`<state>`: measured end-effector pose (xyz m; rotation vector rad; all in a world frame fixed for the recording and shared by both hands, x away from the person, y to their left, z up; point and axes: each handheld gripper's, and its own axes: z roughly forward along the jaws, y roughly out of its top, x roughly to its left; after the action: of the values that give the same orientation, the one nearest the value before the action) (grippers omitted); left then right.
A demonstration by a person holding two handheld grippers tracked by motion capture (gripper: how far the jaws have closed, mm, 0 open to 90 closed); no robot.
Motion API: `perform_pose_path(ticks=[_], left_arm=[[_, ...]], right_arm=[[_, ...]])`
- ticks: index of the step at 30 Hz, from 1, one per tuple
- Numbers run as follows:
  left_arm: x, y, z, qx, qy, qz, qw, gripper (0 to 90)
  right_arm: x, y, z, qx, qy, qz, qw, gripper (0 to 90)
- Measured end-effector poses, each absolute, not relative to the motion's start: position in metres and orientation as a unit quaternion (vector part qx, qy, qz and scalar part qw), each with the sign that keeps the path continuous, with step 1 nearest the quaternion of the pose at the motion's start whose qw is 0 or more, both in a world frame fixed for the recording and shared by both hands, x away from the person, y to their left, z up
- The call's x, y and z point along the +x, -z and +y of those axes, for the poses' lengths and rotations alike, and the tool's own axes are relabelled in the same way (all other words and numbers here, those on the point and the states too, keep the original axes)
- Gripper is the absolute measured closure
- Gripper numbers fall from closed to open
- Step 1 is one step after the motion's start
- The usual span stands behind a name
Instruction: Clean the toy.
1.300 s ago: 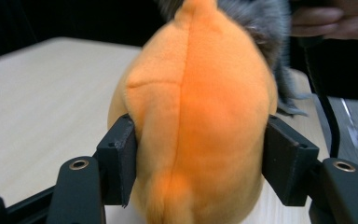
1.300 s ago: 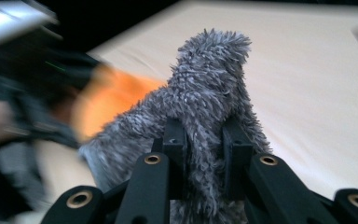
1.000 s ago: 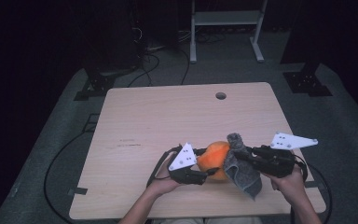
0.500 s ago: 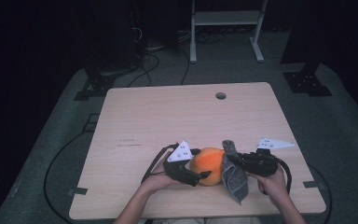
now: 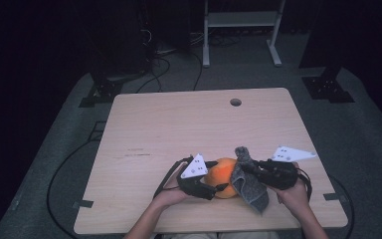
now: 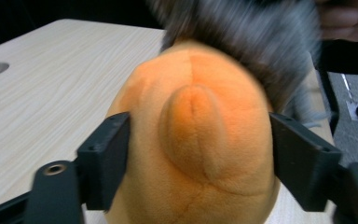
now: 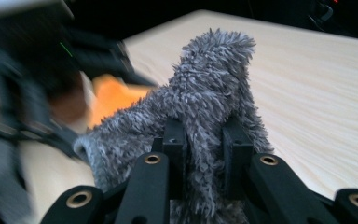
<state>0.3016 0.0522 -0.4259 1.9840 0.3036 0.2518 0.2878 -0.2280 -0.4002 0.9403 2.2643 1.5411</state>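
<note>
An orange plush toy (image 5: 222,174) rests near the table's front edge. My left gripper (image 5: 218,178) comes at it from the left. In the left gripper view its jaws have just been closing, and the black pads (image 6: 107,158) touch both sides of the plush toy (image 6: 196,130). My right gripper (image 5: 246,167) is shut on a grey shaggy cloth (image 5: 251,186), which drapes against the toy's right side and hangs toward the table. In the right gripper view the cloth (image 7: 209,88) stands up in a tuft, pinched between the jaws of my right gripper (image 7: 204,144).
The light wooden table (image 5: 179,129) has a round cable hole (image 5: 236,102) at the back. Both hands work close to its front edge. Dark floor with cables and a white metal frame (image 5: 238,20) lies beyond the table.
Both hands have sunk toward the table with the toy and the cloth. The right gripper has shifted left, bringing the cloth closer against the toy.
</note>
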Motion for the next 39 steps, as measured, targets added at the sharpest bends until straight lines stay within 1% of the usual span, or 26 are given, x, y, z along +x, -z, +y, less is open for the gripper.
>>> perform_pose_path(ticks=[2, 4, 6, 8, 10, 13, 15, 19, 22, 24, 26, 27, 30, 35, 38, 39], left_arm=[[0.302, 0.425, 0.054, 0.834, -0.099, 0.127, 0.527, 16.0], [0.303, 0.428, 0.052, 0.845, -0.104, 0.133, 0.507, 12.2], [0.303, 0.435, 0.049, 0.852, -0.11, 0.122, 0.497, 13.5], [0.301, 0.437, 0.045, 0.848, -0.123, 0.121, 0.5, 22.1], [0.301, 0.437, 0.043, 0.846, -0.13, 0.13, 0.5, 25.5], [0.303, 0.44, 0.043, 0.841, -0.131, 0.141, 0.506, 27.5], [0.304, 0.44, 0.045, 0.837, -0.128, 0.153, 0.509, 28.9], [0.309, 0.442, 0.05, 0.829, -0.117, 0.171, 0.52, 29.6], [0.31, 0.442, 0.05, 0.824, -0.114, 0.182, 0.524, 30.1], [0.311, 0.442, 0.05, 0.821, -0.112, 0.188, 0.527, 30.1], [0.312, 0.443, 0.05, 0.819, -0.109, 0.192, 0.529, 30.1], [0.312, 0.443, 0.049, 0.818, -0.11, 0.194, 0.53, 30.1], [0.313, 0.444, 0.049, 0.816, -0.115, 0.2, 0.53, 30.1], [0.313, 0.446, 0.049, 0.81, -0.116, 0.214, 0.534, 30.0], [0.31, 0.445, 0.046, 0.813, -0.122, 0.207, 0.53, 29.7], [0.31, 0.445, 0.046, 0.815, -0.12, 0.205, 0.528, 29.7]], right_arm=[[0.291, 0.408, -0.229, 0.331, -0.527, 0.774, 0.113, 74.7], [0.293, 0.411, -0.236, 0.344, -0.526, 0.769, 0.11, 74.6], [0.294, 0.413, -0.241, 0.35, -0.528, 0.766, 0.104, 74.7], [0.294, 0.414, -0.243, 0.353, -0.521, 0.769, 0.114, 75.0], [0.291, 0.41, -0.242, 0.353, -0.52, 0.768, 0.125, 76.1], [0.284, 0.402, -0.232, 0.327, -0.527, 0.773, 0.136, 76.4], [0.277, 0.396, -0.219, 0.288, -0.54, 0.78, 0.134, 76.3], [0.275, 0.394, -0.213, 0.277, -0.534, 0.786, 0.139, 75.8], [0.287, 0.408, -0.231, 0.316, -0.519, 0.78, 0.149, 75.3], [0.292, 0.416, -0.242, 0.344, -0.516, 0.772, 0.138, 75.5], [0.293, 0.419, -0.245, 0.353, -0.496, 0.779, 0.153, 75.8], [0.293, 0.419, -0.245, 0.356, -0.495, 0.778, 0.152, 76.0], [0.29, 0.414, -0.238, 0.344, -0.5, 0.779, 0.157, 76.2], [0.279, 0.403, -0.22, 0.305, -0.525, 0.78, 0.15, 76.2], [0.272, 0.397, -0.207, 0.274, -0.535, 0.787, 0.141, 76.2], [0.271, 0.396, -0.204, 0.266, -0.533, 0.79, 0.146, 76.2]])
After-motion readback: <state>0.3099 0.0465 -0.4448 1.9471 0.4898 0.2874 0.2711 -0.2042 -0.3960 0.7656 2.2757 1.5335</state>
